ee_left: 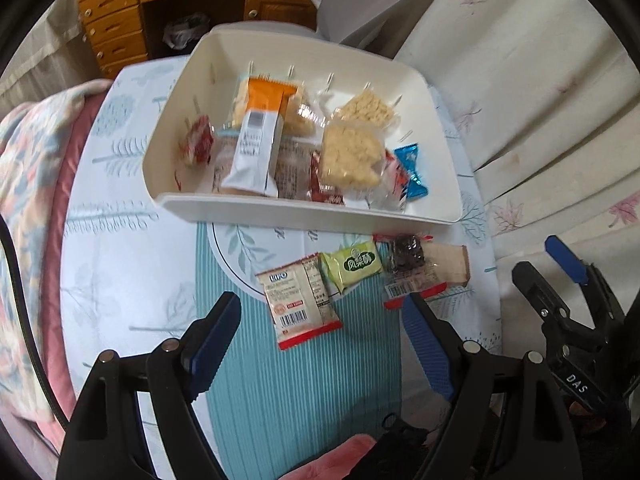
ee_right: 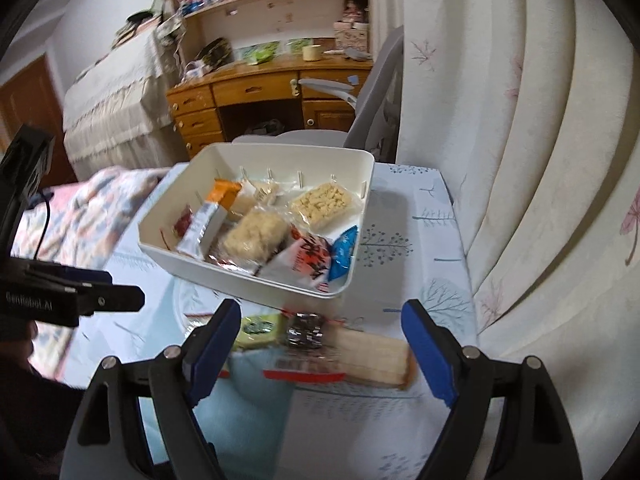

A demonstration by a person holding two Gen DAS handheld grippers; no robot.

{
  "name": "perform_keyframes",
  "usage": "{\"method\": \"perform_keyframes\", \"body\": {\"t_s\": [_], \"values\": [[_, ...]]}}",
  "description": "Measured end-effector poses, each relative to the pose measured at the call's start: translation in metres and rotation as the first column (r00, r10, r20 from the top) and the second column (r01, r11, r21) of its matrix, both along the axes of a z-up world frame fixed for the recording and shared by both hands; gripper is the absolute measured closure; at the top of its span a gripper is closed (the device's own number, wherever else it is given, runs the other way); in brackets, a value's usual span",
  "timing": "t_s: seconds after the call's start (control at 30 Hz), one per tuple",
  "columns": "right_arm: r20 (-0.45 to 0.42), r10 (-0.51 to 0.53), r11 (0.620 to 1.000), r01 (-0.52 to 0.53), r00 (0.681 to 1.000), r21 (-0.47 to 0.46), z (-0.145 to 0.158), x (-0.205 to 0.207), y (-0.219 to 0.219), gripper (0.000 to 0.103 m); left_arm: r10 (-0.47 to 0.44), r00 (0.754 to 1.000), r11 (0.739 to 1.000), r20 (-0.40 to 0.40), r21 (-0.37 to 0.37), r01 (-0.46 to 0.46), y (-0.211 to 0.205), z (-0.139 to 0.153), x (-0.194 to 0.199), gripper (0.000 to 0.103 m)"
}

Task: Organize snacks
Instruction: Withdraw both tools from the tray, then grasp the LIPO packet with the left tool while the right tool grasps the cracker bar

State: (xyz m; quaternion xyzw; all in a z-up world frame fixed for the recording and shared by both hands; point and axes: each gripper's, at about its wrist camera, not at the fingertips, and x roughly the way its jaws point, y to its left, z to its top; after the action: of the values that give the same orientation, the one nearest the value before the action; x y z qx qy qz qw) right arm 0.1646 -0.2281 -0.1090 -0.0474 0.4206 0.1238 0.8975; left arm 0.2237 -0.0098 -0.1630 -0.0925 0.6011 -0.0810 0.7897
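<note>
A white bin (ee_left: 280, 208) on the table holds several wrapped snacks. In front of it three packets lie on the cloth: a red-and-white packet (ee_left: 298, 304), a green packet (ee_left: 352, 266) and a wafer packet with a dark top (ee_left: 424, 268). My left gripper (ee_left: 320, 340) hovers open over the red-and-white packet without touching it. My right gripper (ee_right: 322, 344) is open above the wafer packet (ee_right: 360, 354), and its pads are clear of it. The green packet (ee_right: 258, 330) lies by its left finger. The bin (ee_right: 240, 284) stands just beyond.
A pale curtain (ee_left: 540, 100) hangs along the table's right side. A patterned blanket (ee_left: 28, 184) lies at the left. Behind the bin are a grey chair (ee_right: 360, 120) and a wooden desk (ee_right: 256, 92). The printed tablecloth (ee_left: 132, 280) is bare to the left of the packets.
</note>
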Motion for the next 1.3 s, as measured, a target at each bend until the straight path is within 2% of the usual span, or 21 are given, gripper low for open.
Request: {"method": "perform_keyframes", "body": {"t_s": [0.2, 0.33, 0.47, 0.73, 0.97, 1.3], "values": [[-0.034, 0.090, 0.994, -0.092, 0.995, -0.067, -0.022, 0.011, -0.012, 0.020, 0.071, 0.995, 0.997, -0.076, 0.030, -0.069, -0.013, -0.036, 0.006, 0.021], [-0.062, 0.160, 0.976, -0.167, 0.985, -0.143, -0.041, 0.017, -0.015, 0.020, 0.116, 0.985, 0.992, -0.130, 0.060, -0.109, -0.018, -0.061, 0.010, 0.021], [-0.106, 0.244, 0.941, -0.262, 0.964, -0.216, -0.063, 0.021, -0.017, 0.020, 0.155, 0.972, 0.986, -0.177, 0.090, -0.140, -0.022, -0.086, 0.014, 0.021], [-0.192, 0.369, 0.865, -0.412, 0.909, -0.287, -0.105, 0.024, -0.017, 0.020, 0.217, 0.945, 0.972, -0.245, 0.139, -0.188, -0.026, -0.125, 0.020, 0.021], [-0.221, 0.427, 0.833, -0.476, 0.877, -0.281, -0.125, 0.032, -0.013, 0.020, 0.232, 0.935, 0.968, -0.270, 0.160, -0.194, -0.030, -0.144, 0.024, 0.021], [-0.229, 0.479, 0.822, -0.525, 0.847, -0.220, -0.141, 0.040, -0.006, 0.020, 0.231, 0.936, 0.963, -0.266, 0.197, -0.181, -0.040, -0.147, 0.035, 0.021]]}}
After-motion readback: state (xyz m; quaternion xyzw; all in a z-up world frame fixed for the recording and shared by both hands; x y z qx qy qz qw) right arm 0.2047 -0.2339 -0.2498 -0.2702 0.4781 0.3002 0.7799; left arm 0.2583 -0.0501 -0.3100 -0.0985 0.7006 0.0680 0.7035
